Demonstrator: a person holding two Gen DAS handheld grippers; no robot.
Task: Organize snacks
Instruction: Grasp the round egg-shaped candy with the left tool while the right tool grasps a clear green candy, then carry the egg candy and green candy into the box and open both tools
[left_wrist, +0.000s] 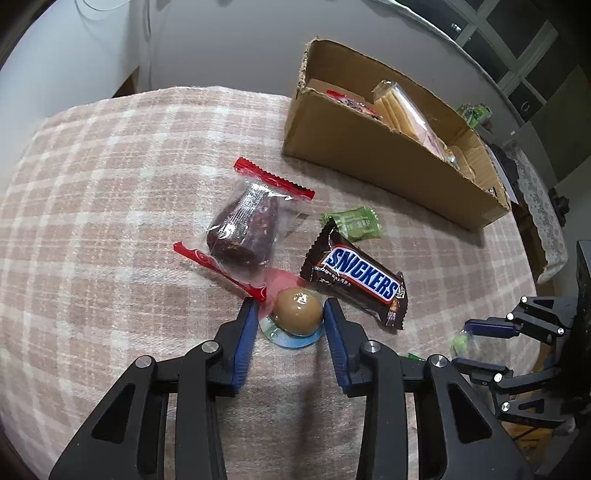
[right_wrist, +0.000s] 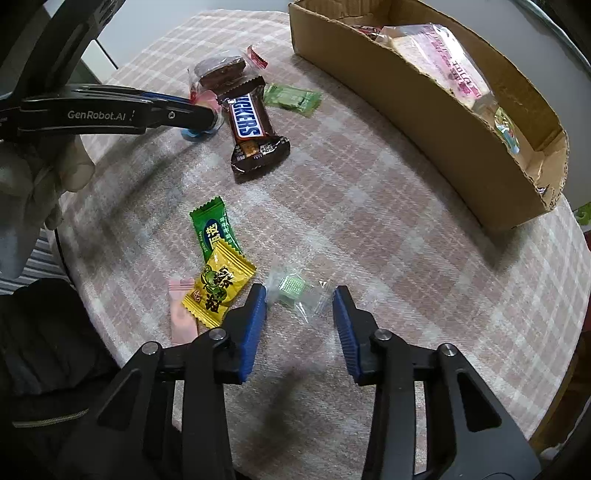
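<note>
A brown jelly cup (left_wrist: 298, 309) with a blue rim sits between the blue pads of my left gripper (left_wrist: 290, 314); both pads touch it, so the gripper is shut on it. Just beyond lie a Snickers bar (left_wrist: 360, 280), a light green candy (left_wrist: 352, 223) and a red-edged clear pack with a dark cake (left_wrist: 245, 229). My right gripper (right_wrist: 300, 301) points down at the cloth and stands open around a clear-wrapped green candy (right_wrist: 293, 290), a small gap left at the right pad. Left of it lie a yellow candy (right_wrist: 218, 286), a green candy (right_wrist: 214, 230) and a pink packet (right_wrist: 181, 314).
An open cardboard box (left_wrist: 373, 155) holding wafers and other packs stands at the far right of the round table, which wears a pink checked cloth (right_wrist: 369, 221). A person's light glove (right_wrist: 33, 184) holds the left gripper (right_wrist: 207, 114). The table edge curves close on the right.
</note>
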